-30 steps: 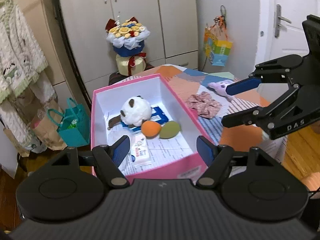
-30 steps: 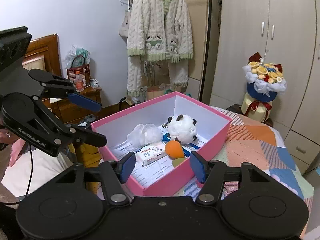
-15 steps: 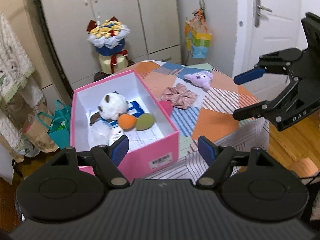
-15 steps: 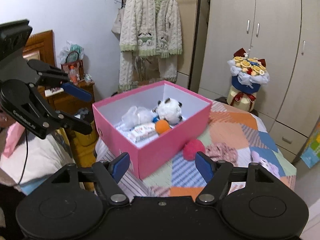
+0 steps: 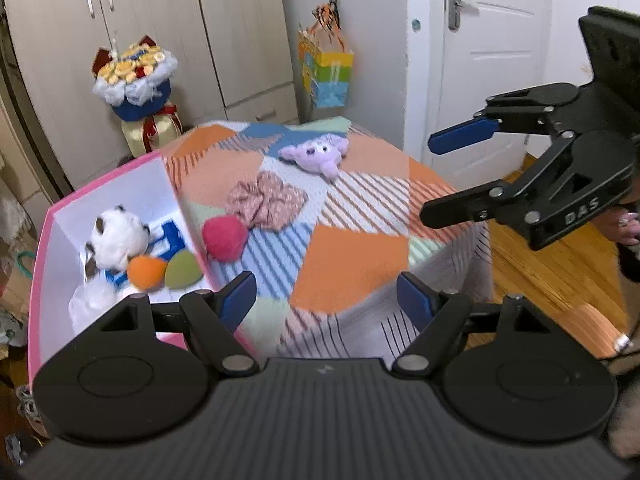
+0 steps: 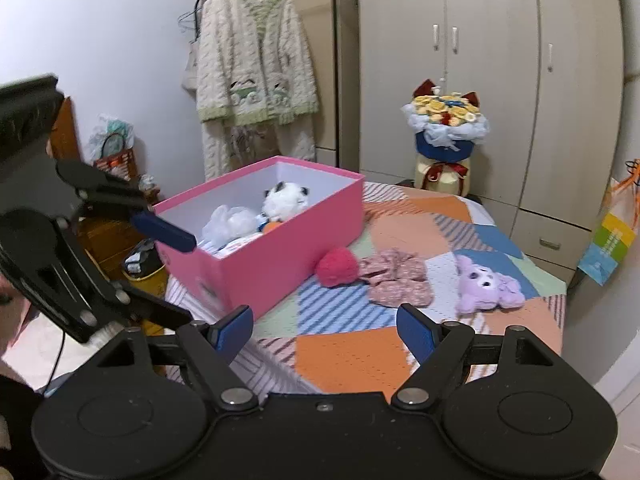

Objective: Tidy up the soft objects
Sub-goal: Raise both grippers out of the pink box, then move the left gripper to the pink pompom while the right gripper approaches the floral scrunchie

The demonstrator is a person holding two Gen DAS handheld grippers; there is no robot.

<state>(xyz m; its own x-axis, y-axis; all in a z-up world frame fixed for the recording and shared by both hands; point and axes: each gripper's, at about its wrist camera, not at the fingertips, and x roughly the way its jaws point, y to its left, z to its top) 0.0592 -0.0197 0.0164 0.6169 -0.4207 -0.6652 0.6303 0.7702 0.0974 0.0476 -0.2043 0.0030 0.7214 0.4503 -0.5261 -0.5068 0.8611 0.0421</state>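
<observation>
A pink box (image 5: 40,240) (image 6: 280,252) stands on the patchwork table and holds a white plush (image 5: 116,236), an orange sponge (image 5: 146,272) and a green sponge (image 5: 182,274). On the cloth beside it lie a red pompom (image 5: 224,238) (image 6: 338,268), a pink scrunchie (image 5: 266,200) (image 6: 396,278) and a purple plush (image 5: 316,156) (image 6: 486,284). My left gripper (image 5: 326,302) is open and empty above the table's near edge. My right gripper (image 6: 326,330) is open and empty, also short of the objects.
A flower bouquet (image 6: 444,136) stands behind the table by the wardrobe. A coloured gift bag (image 5: 326,72) hangs on the wall near a white door (image 5: 480,40). A knitted cardigan (image 6: 256,80) hangs at the back left. Wooden floor lies to the right.
Both grippers have pulled back and swung right, away from the box. The pompom, scrunchie and purple plush have come into fuller view. Both stay open.
</observation>
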